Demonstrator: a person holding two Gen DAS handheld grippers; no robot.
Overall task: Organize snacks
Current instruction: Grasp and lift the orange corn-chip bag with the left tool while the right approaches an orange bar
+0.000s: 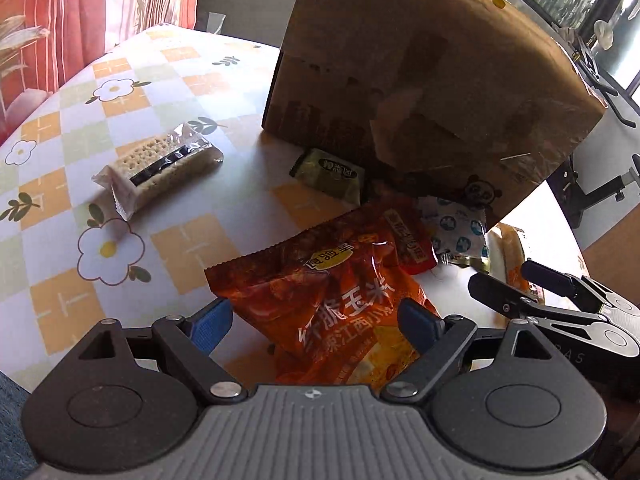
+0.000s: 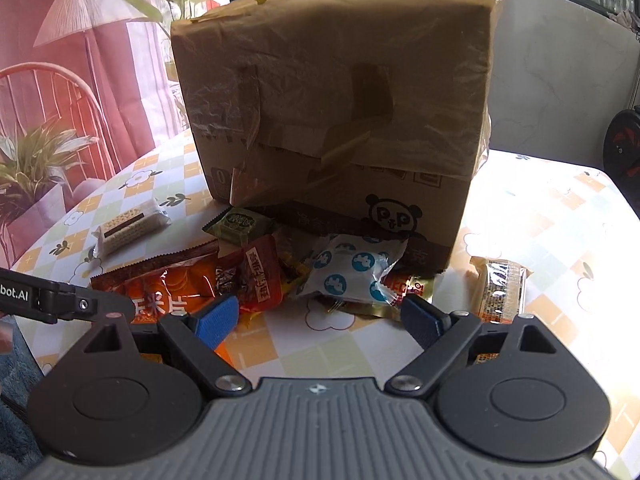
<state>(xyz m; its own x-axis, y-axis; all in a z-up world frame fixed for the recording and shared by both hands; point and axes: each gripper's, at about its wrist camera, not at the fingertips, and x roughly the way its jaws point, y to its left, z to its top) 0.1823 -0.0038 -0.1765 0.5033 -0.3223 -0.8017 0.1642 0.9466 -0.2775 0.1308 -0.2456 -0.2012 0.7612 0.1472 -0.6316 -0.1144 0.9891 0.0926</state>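
My left gripper (image 1: 316, 326) is open low over the table, its blue pads on either side of a large orange snack bag (image 1: 332, 300) without pressing on it. My right gripper (image 2: 320, 320) is open too, over bare cloth just in front of a pile: a white packet with blue dots (image 2: 352, 272), a small red packet (image 2: 256, 276) and a gold-red wrapper (image 2: 412, 288). A green packet (image 2: 240, 224) lies against the tall cardboard box (image 2: 340, 100). A clear cracker pack (image 1: 160, 164) lies apart on the left. A yellow bar (image 2: 500, 288) lies to the right.
The box (image 1: 420, 80) stands close behind the pile and blocks the view beyond. The right gripper's black fingers (image 1: 506, 276) sit right beside my left one. The flowered tablecloth (image 1: 80, 280) ends at a rounded edge on the left; a red curtain and a chair stand behind.
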